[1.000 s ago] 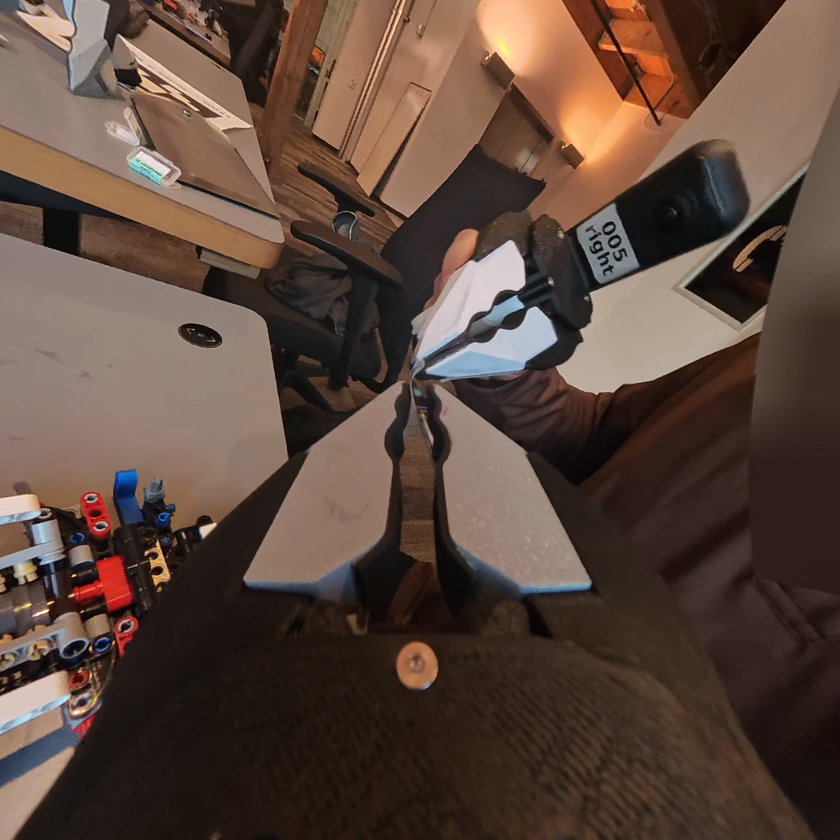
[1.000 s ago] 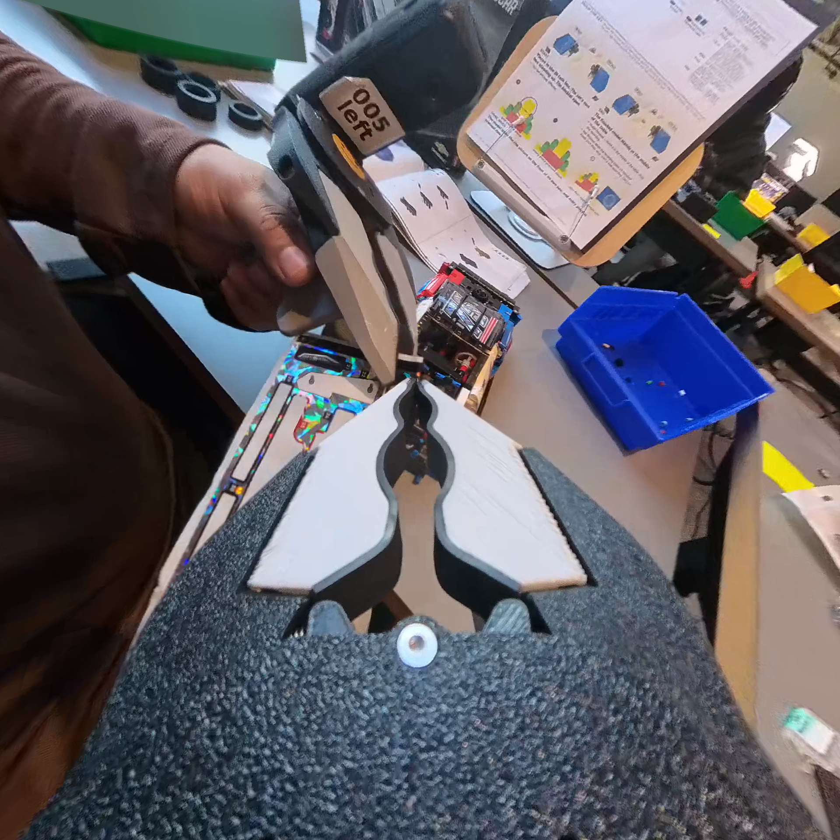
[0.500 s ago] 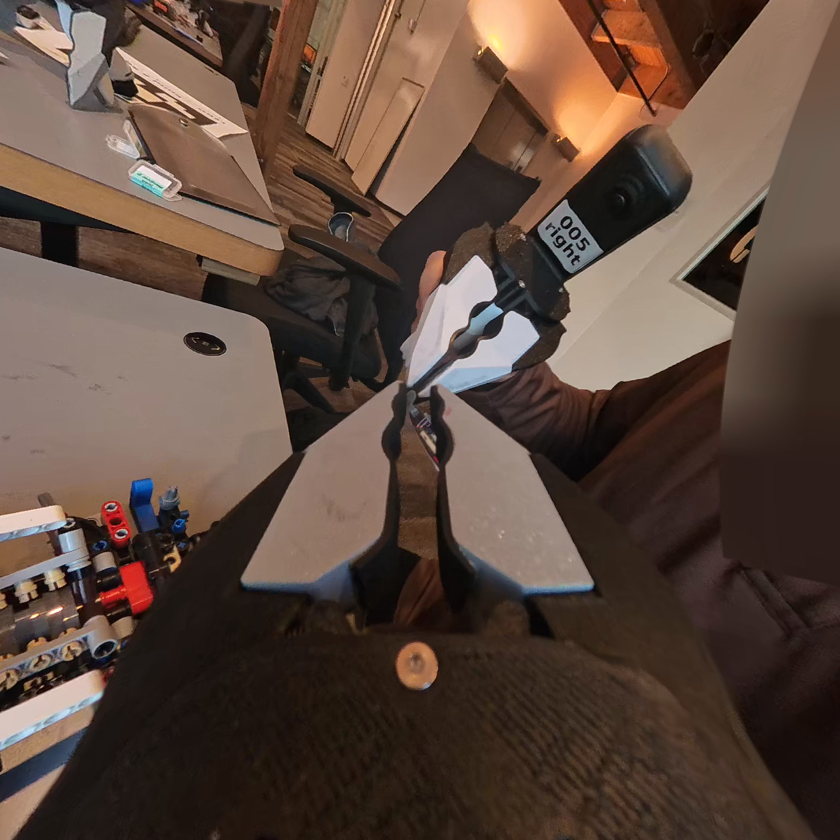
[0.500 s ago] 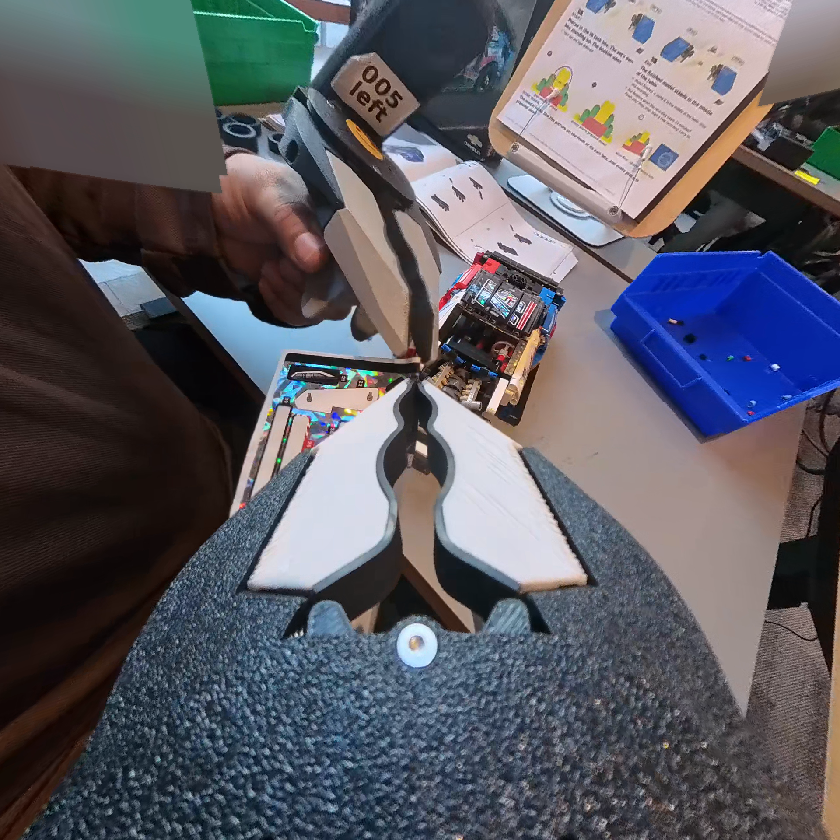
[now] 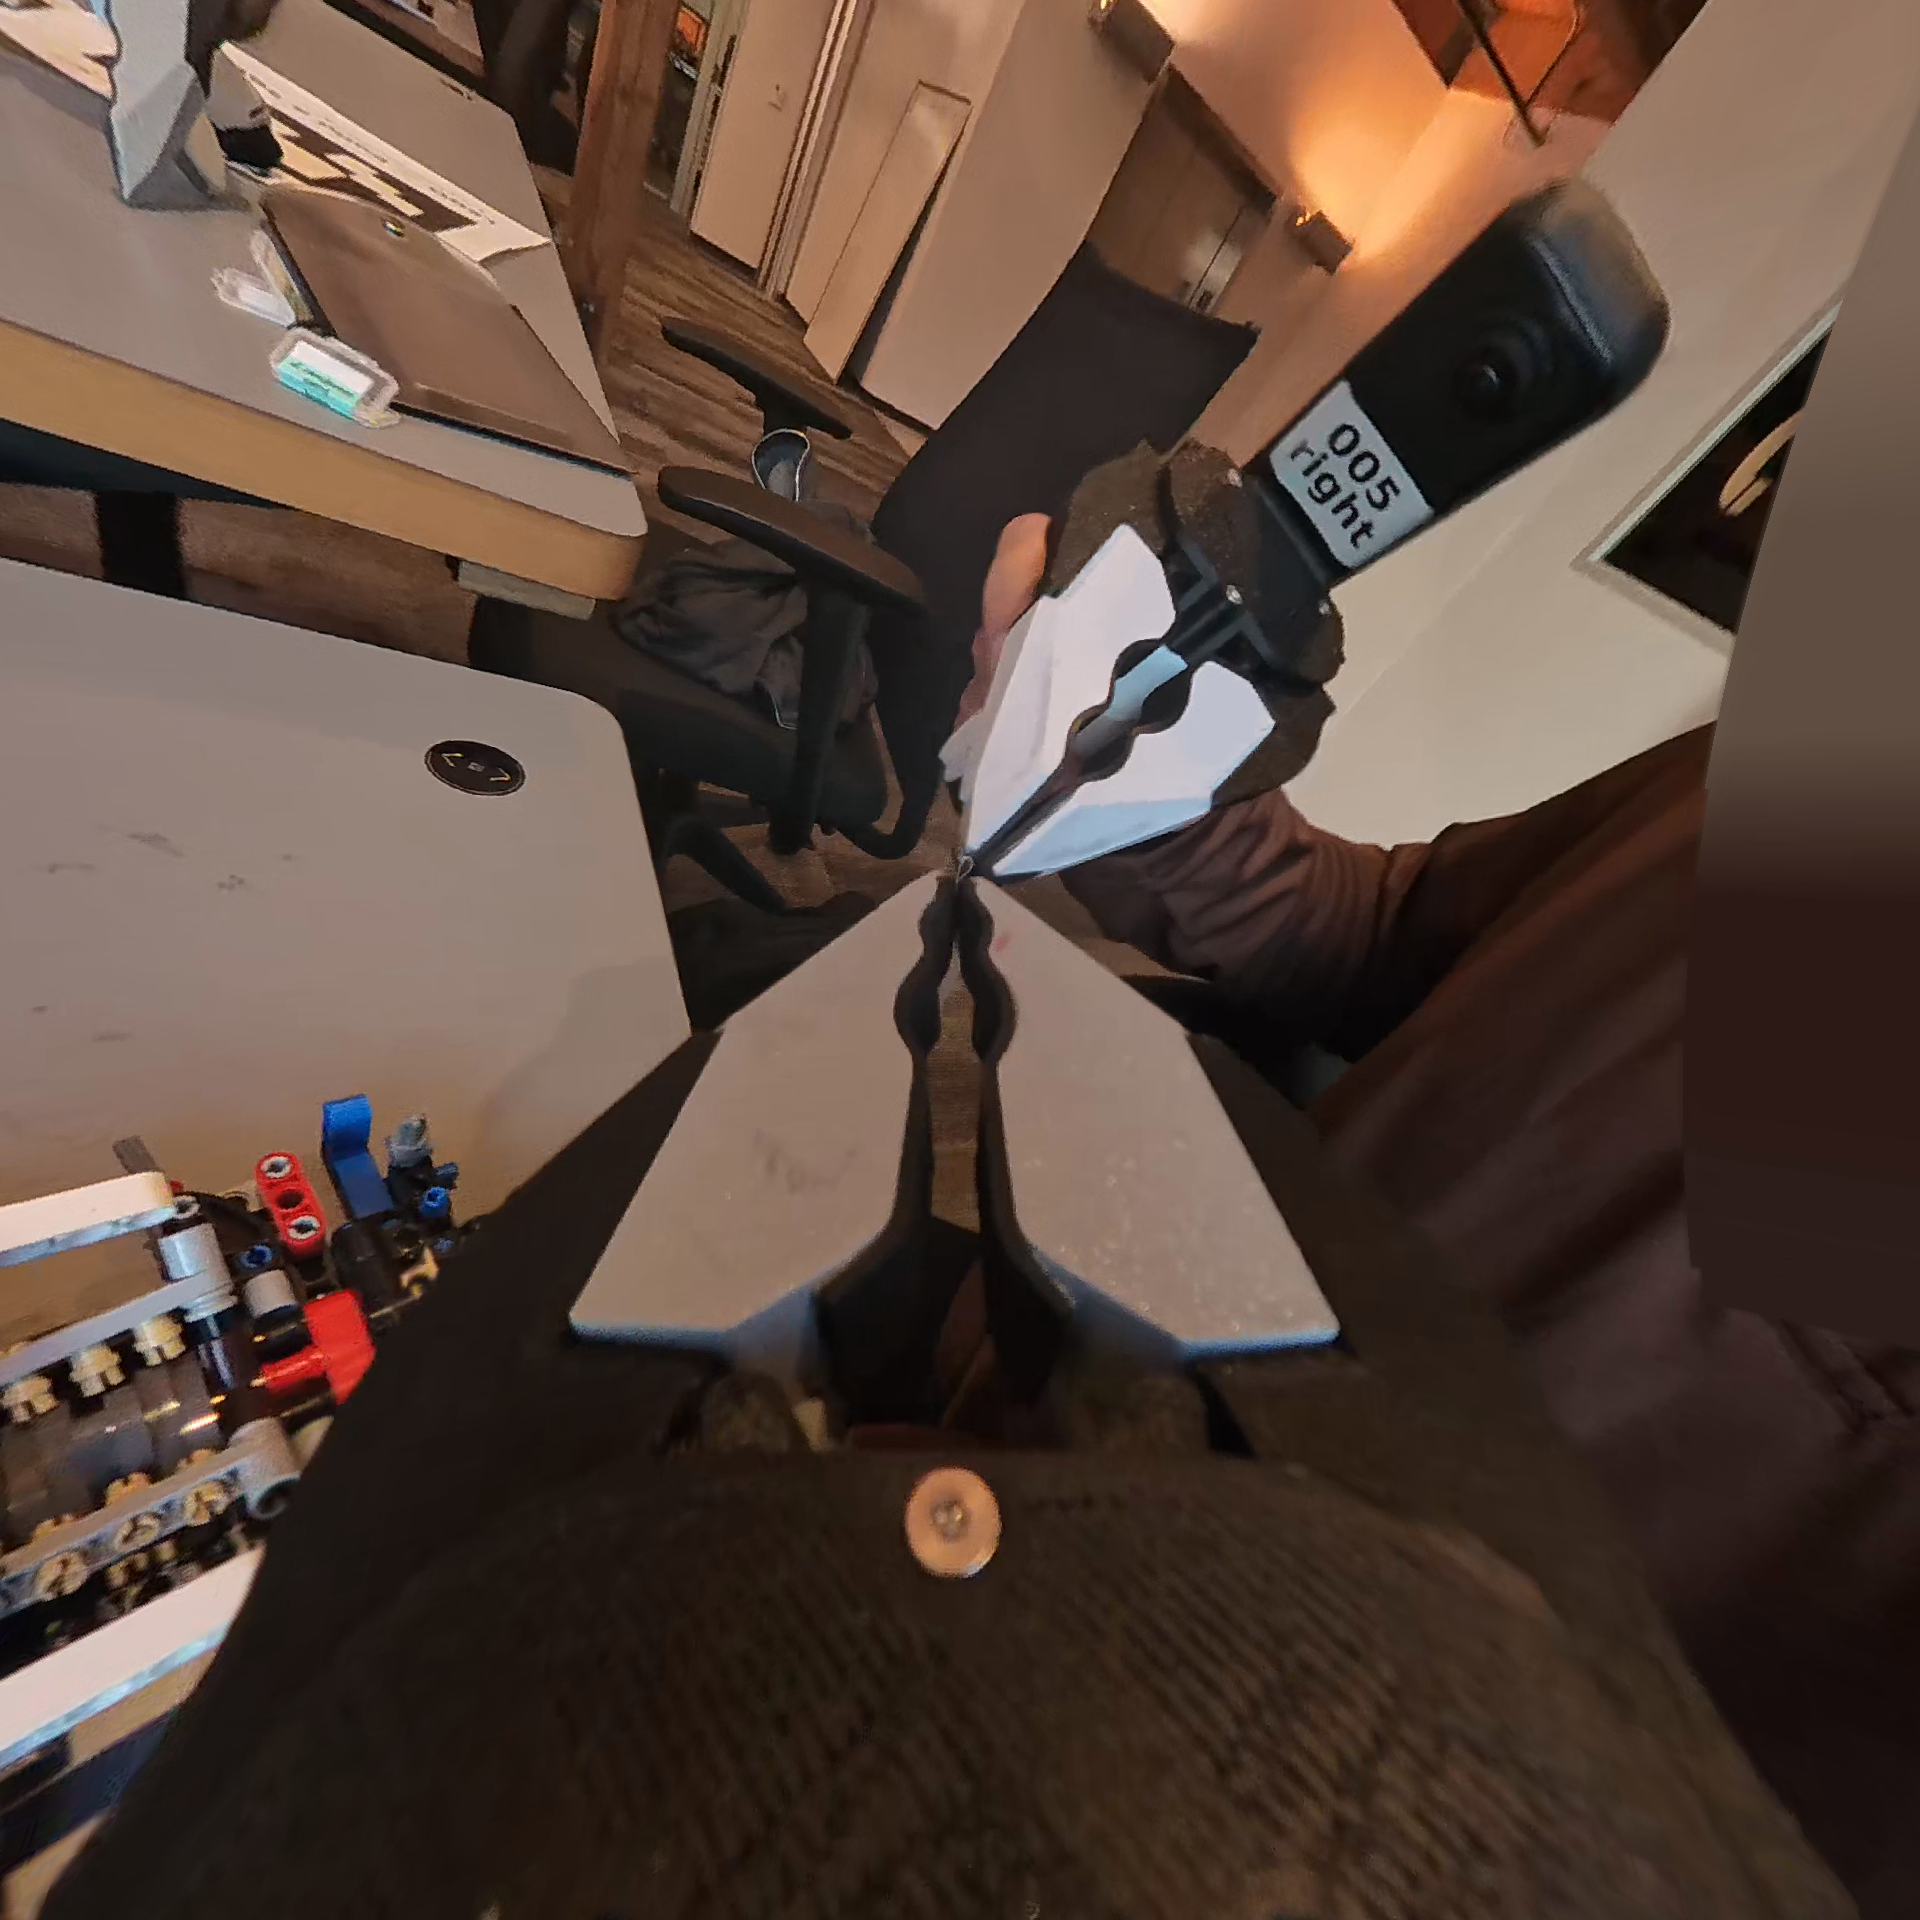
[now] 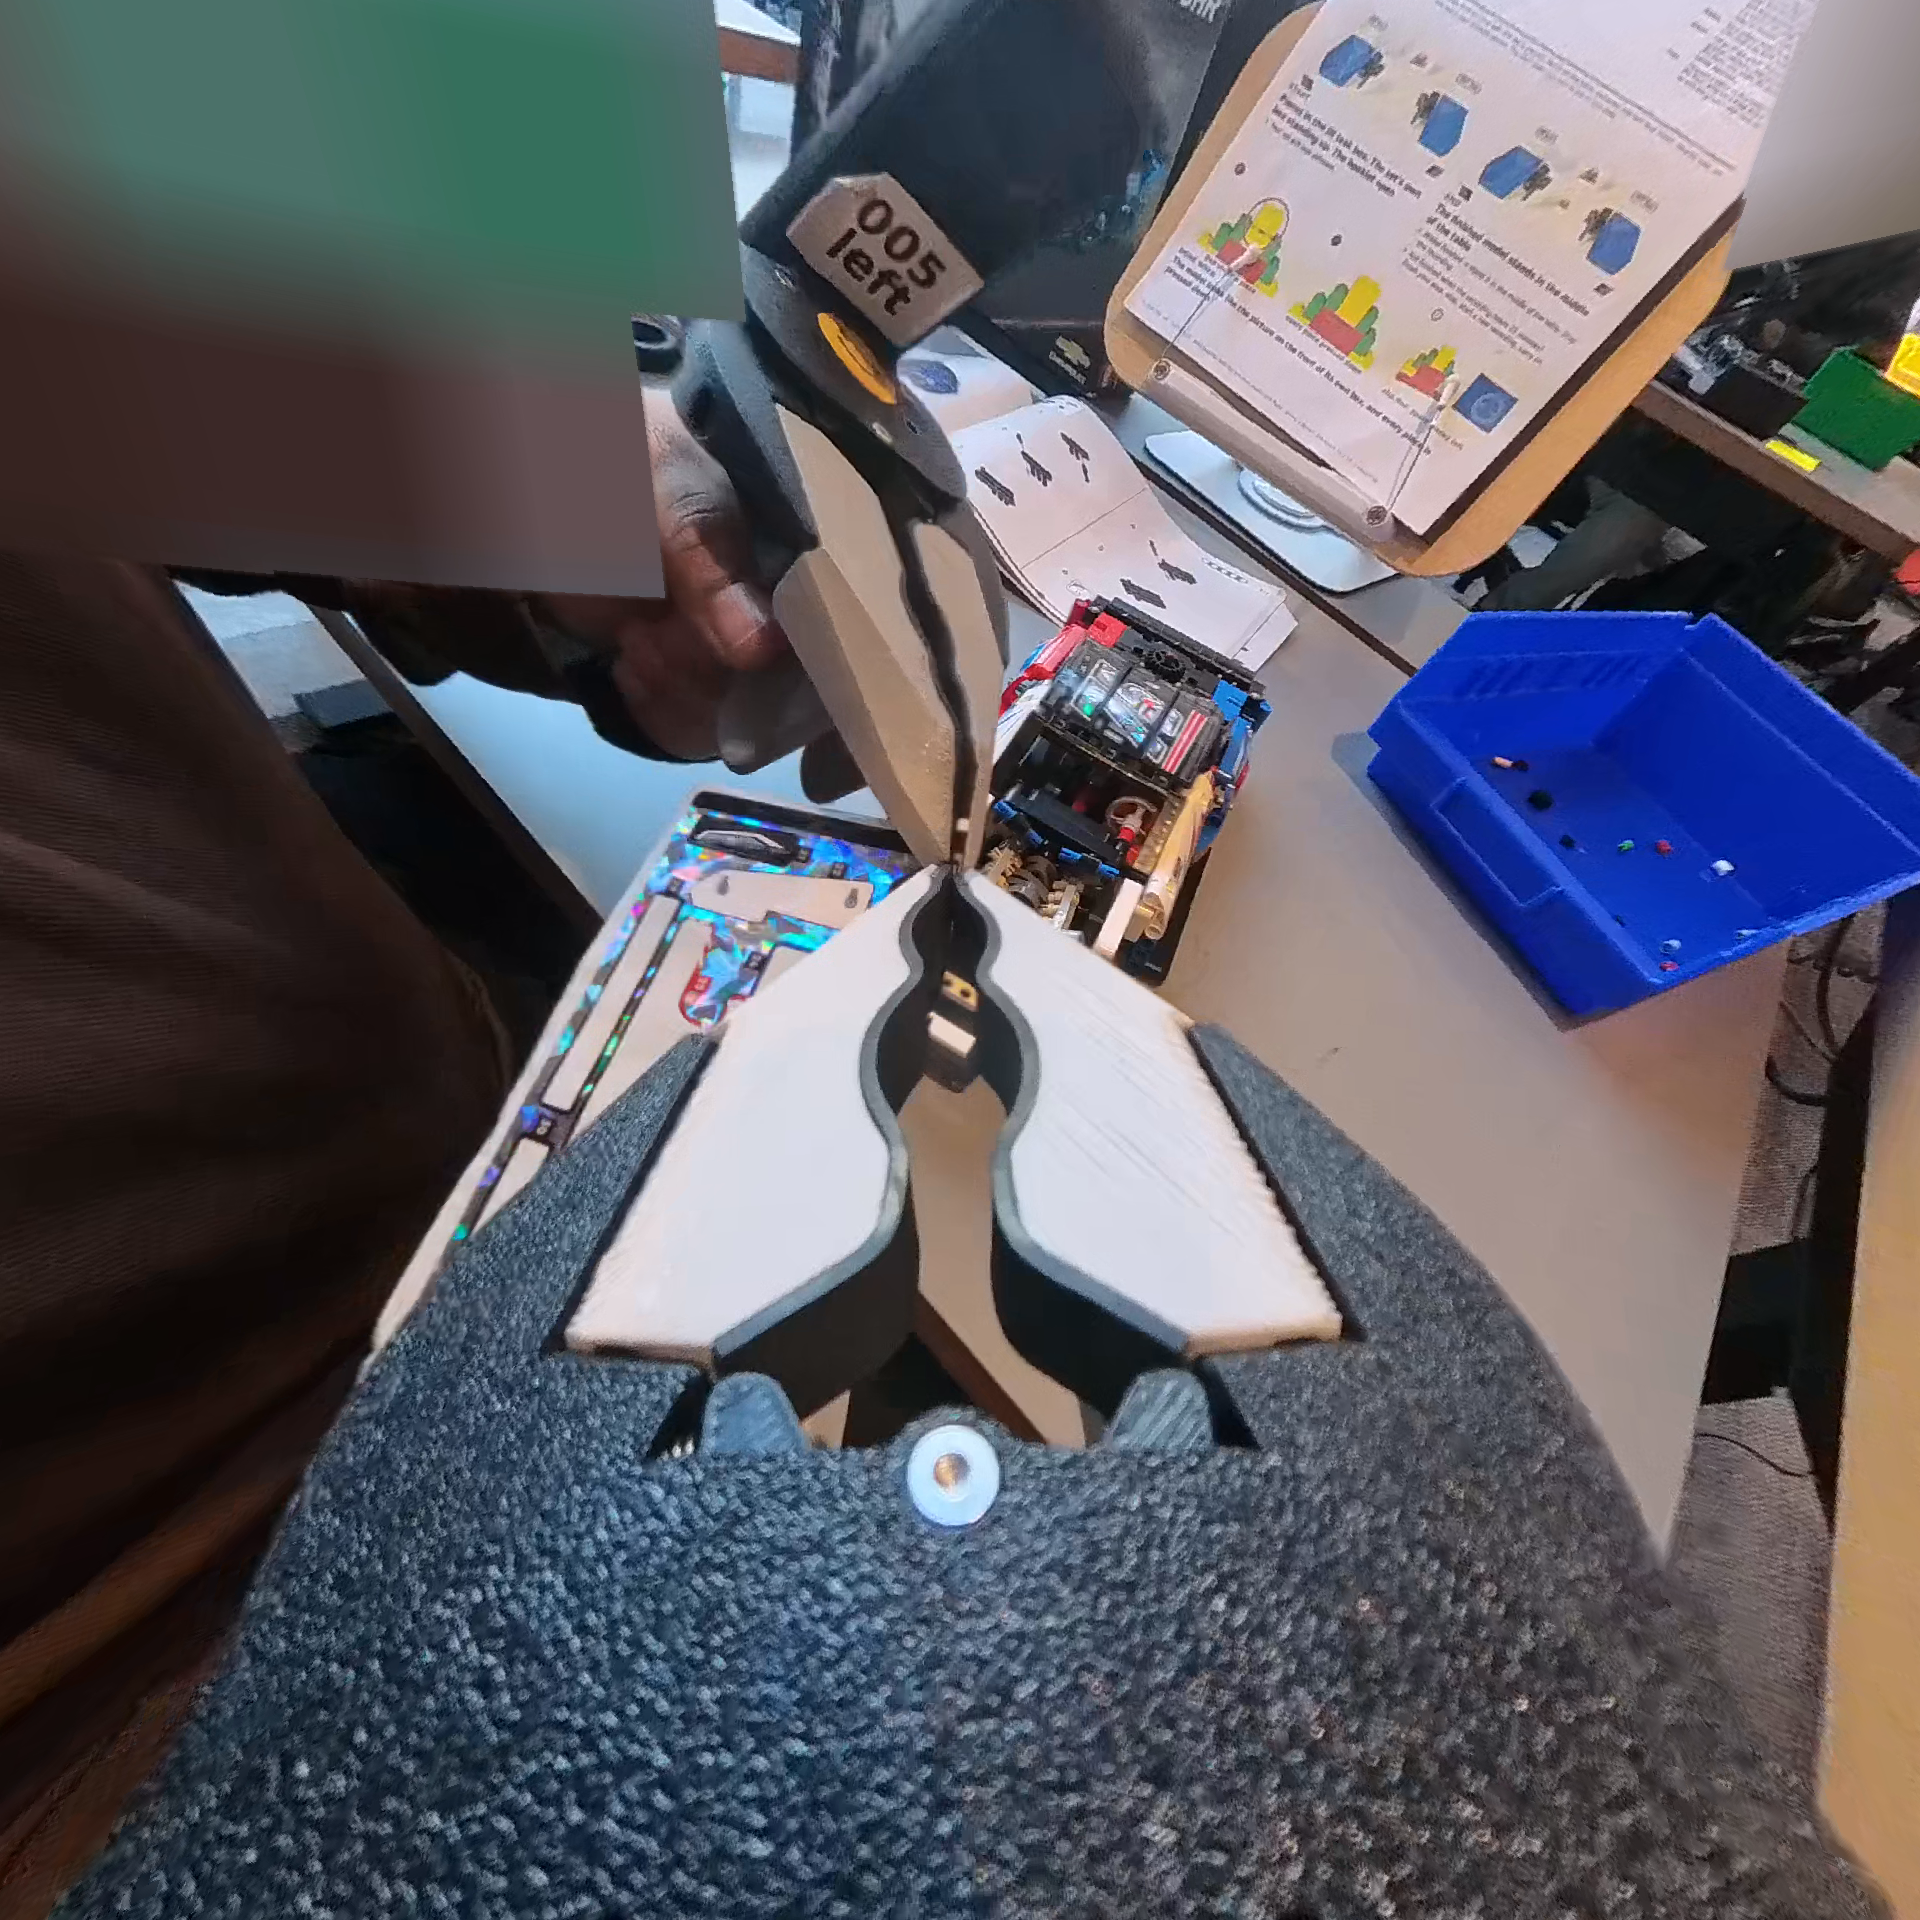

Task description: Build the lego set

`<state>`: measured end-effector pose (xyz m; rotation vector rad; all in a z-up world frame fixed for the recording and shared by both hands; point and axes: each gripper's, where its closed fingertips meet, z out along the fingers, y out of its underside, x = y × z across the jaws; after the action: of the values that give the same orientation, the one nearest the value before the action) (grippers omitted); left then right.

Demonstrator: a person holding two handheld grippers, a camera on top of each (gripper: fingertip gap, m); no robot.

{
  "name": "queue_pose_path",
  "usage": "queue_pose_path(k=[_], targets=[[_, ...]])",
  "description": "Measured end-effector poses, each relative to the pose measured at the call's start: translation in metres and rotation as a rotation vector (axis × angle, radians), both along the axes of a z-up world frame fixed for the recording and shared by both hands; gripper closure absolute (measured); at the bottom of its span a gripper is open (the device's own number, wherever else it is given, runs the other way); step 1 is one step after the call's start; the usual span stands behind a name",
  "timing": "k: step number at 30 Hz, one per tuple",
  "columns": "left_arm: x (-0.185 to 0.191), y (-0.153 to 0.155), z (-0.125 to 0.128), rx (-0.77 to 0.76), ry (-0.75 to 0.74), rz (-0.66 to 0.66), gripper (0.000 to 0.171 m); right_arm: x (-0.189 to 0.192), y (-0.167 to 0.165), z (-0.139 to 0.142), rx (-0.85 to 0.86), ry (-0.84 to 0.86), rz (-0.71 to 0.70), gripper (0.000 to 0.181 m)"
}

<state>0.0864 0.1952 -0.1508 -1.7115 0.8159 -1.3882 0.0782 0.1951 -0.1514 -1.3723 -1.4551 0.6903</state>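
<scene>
My left gripper [image 5: 956, 883] and right gripper [image 6: 949, 876] are both shut and meet tip to tip in the air above the table edge. A small thin white piece [image 6: 964, 828], perhaps a sticker, is pinched where the tips touch. The right gripper [image 5: 971, 868] shows in the left wrist view, the left gripper [image 6: 961, 844] in the right wrist view. The partly built Lego car [image 6: 1132, 748] stands on the table behind the tips; it also shows in the left wrist view [image 5: 156, 1382]. A shiny holographic sticker sheet [image 6: 748, 914] lies beside it.
A blue bin [image 6: 1662, 810] with a few small parts stands to the right. An open booklet [image 6: 1091, 520] and a clipboard stand with a printed page [image 6: 1434, 260] are behind the car. An office chair [image 5: 810, 582] stands past the grey table [image 5: 260, 883]. The tips of both grippers are at nearly the same place. The partly built Lego car [image 6: 1132, 748] is about 20 centimetres from both grippers' fingertips.
My left gripper's jaws have closed from a narrow gap to shut. The thin coloured strip that stood between its fingers no longer shows. The two grippers have stayed tip to tip.
</scene>
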Motion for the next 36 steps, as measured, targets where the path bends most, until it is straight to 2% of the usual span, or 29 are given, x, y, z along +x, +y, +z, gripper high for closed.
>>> queue_pose_path(k=[8,14,22,27,31,36], targets=[[0.0,0.0,-0.001,-0.165,-0.106,-0.026,0.171,0.001,0.0,0.0,0.208,-0.089,-0.028,0.181],[0.003,-0.005,0.004,-0.357,-0.264,-0.106,0.171,0.004,-0.004,0.003,0.399,-0.163,-0.026,0.181],[0.003,-0.01,0.003,-0.234,-0.17,-0.099,0.17,0.007,-0.002,0.0,0.227,-0.096,0.0,0.181],[0.004,-0.008,0.0,-0.253,-0.174,-0.096,0.168,0.006,0.0,-0.004,0.184,-0.085,0.001,0.181],[0.004,-0.007,-0.005,-0.226,-0.135,-0.083,0.16,0.005,0.0,-0.006,0.176,-0.086,0.006,0.181],[0.007,-0.009,-0.007,-0.177,-0.109,-0.094,0.17,0.002,-0.001,-0.008,0.172,-0.091,0.016,0.181]])
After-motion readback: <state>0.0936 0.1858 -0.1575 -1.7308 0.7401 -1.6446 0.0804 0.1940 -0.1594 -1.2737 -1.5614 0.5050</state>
